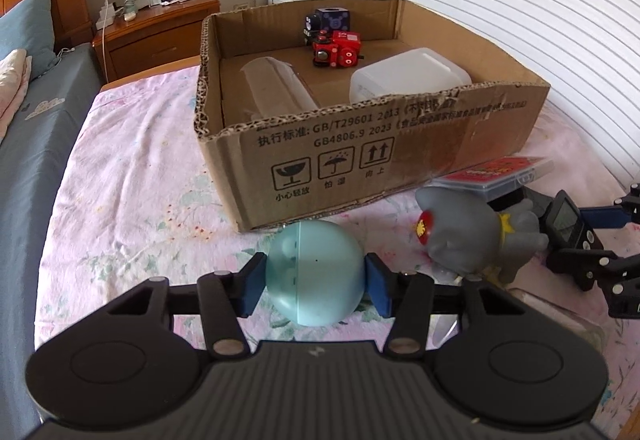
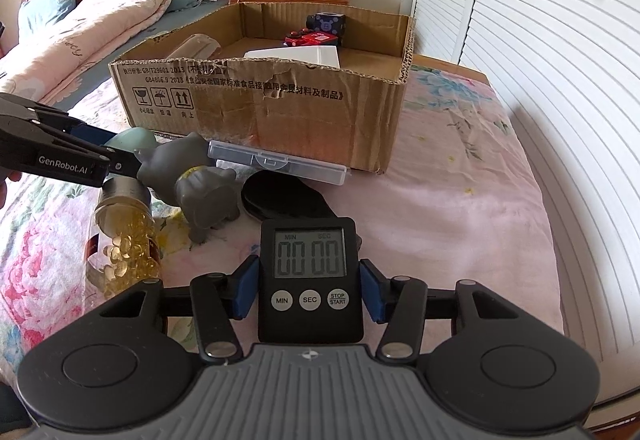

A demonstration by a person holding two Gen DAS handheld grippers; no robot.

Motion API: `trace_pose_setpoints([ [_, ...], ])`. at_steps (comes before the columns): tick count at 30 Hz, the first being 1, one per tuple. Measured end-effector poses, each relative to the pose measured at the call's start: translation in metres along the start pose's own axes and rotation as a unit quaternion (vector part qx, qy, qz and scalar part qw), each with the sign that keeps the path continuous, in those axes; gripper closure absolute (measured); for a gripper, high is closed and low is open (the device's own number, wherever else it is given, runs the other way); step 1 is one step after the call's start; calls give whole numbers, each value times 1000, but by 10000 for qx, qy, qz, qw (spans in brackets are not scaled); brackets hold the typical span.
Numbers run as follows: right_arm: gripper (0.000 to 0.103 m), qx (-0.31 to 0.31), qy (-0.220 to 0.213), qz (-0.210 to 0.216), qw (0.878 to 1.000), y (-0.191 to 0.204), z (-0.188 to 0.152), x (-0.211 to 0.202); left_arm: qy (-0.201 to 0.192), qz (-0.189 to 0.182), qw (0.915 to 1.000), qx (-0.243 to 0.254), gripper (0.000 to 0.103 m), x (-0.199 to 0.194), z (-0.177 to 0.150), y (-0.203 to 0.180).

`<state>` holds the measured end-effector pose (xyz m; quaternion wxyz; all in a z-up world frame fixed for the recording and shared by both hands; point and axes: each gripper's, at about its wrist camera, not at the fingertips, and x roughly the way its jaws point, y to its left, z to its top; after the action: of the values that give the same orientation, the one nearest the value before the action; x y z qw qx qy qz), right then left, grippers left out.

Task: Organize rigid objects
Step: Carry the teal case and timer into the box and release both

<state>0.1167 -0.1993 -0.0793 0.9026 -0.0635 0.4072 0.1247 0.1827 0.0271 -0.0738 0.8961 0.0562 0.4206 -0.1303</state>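
Observation:
My left gripper (image 1: 316, 280) is shut on a pale blue ball-shaped toy (image 1: 316, 276), just in front of the cardboard box (image 1: 360, 164). My right gripper (image 2: 310, 288) is shut on a black digital timer (image 2: 310, 280) reading 00 00, held above the pink bedspread; it shows at the right edge of the left wrist view (image 1: 568, 220). A grey cat figure (image 1: 468, 236) stands on the bed between the grippers, also in the right wrist view (image 2: 200, 184). The box holds a red toy robot (image 1: 338, 50), a dark blue cube toy (image 1: 330, 20) and two translucent containers (image 1: 404, 76).
A clear plastic case (image 2: 280, 162) with a red label leans at the box front. A jar of yellow capsules (image 2: 128, 236) lies at the left. A black flat object (image 2: 280, 200) lies under the case. Pillows, a quilt and a nightstand (image 1: 160, 28) are behind.

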Motion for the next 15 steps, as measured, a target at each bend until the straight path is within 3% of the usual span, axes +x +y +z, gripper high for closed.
trace_pose_setpoints([
  [15,46,-235,-353,244,9988,-10,30,-38,-15,-264,9984,490,52,-43,17,2],
])
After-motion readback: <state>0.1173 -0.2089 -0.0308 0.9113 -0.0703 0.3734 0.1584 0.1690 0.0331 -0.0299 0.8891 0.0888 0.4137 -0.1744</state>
